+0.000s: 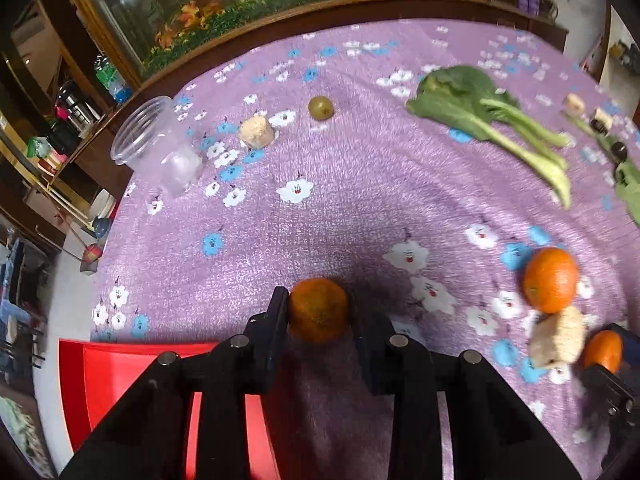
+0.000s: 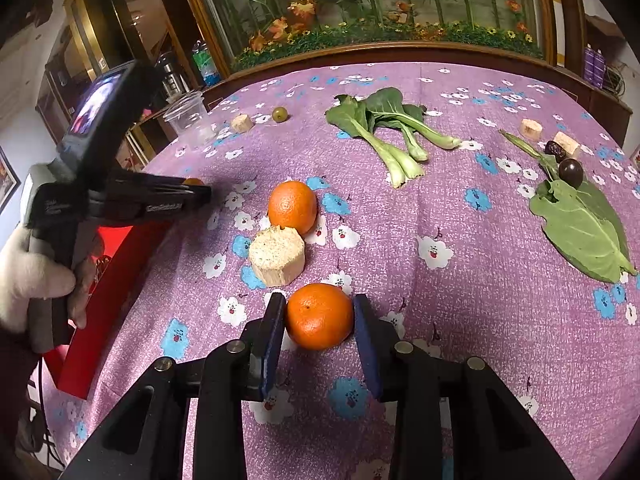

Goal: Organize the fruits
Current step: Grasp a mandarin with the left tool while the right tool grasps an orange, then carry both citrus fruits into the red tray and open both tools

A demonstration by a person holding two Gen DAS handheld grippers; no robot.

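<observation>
Beside the table edge, clear cup (image 1: 160, 144) holds nothing visible.

Right tongs (image 2: 320, 312) tight around orange (image 2: 319, 316)

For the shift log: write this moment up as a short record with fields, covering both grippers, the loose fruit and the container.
left gripper: shut on a dull orange
right gripper: shut on a bright orange
loose orange: on the tablecloth, touching a pale cut block
small green fruit: far side, near the clear cup
dark fruits: far right, by a leaf
red bin: at the table's left edge, contents hidden
</observation>
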